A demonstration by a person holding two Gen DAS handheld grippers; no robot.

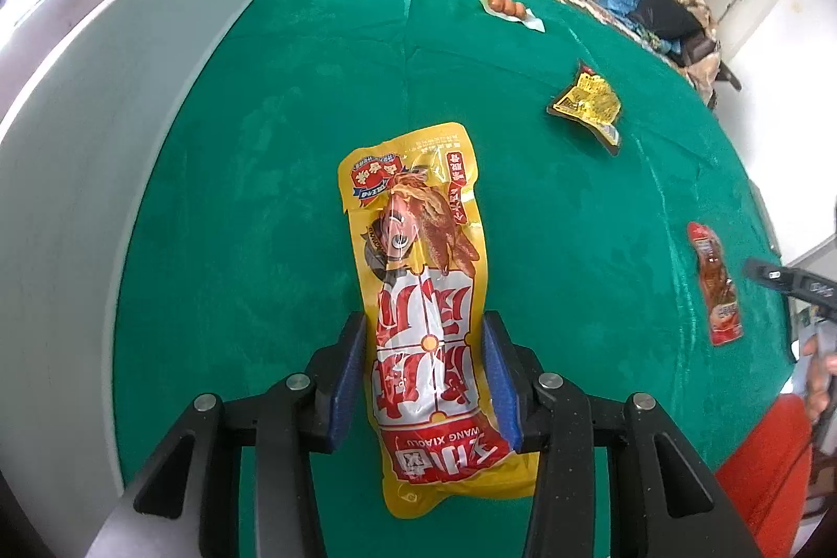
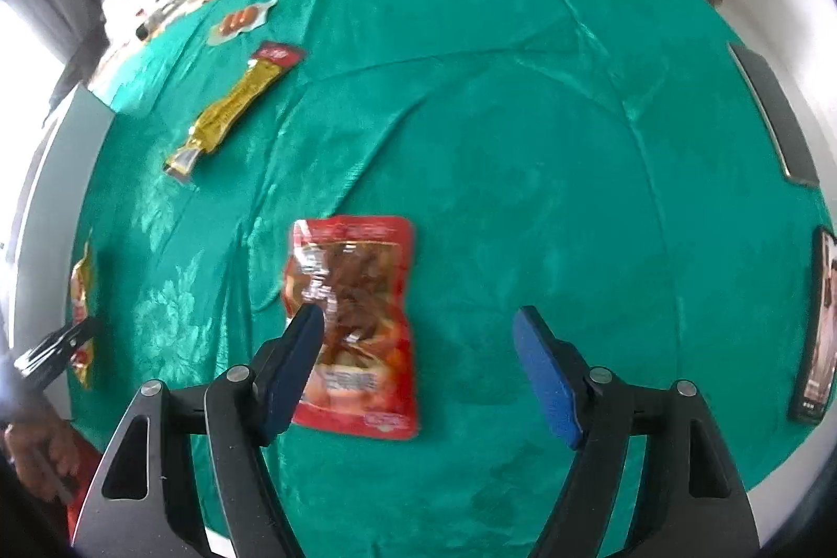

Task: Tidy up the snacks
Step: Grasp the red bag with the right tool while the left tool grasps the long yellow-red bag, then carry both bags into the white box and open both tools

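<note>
Snacks are lying scattered across the green tablecloth point(image 1: 314, 87), so we are judging the organizing as barely begun. We are clamping the long yellow packet point(image 1: 418, 275) in our left gripper point(image 1: 426, 375), its blue pads pressing on both sides of the packet's lower half, while the rest of the packet is stretching away toward the middle of the table. Whether it is already lifted clear of the cloth we cannot say for sure, since the fisheye view flattens everything. Our right gripper point(image 2: 418, 375) is standing wide open and holding nothing; the red pouch point(image 2: 353, 322) is lying flat on the cloth near our edge of the table, with the left finger crossing in front of it and the right finger well apart from it. Toward the far side, the slim gold stick pack point(image 2: 230, 113) and the small clear pack of sausages point(image 2: 238, 22) are resting untouched, the sausages closest to the far edge. A white box wall point(image 1: 104, 139) is rising along the table's left edge, and we are guessing that is where the snacks belong. So one packet is in hand, and the pouch, the stick pack and the sausages are all waiting to be gathered.
</note>
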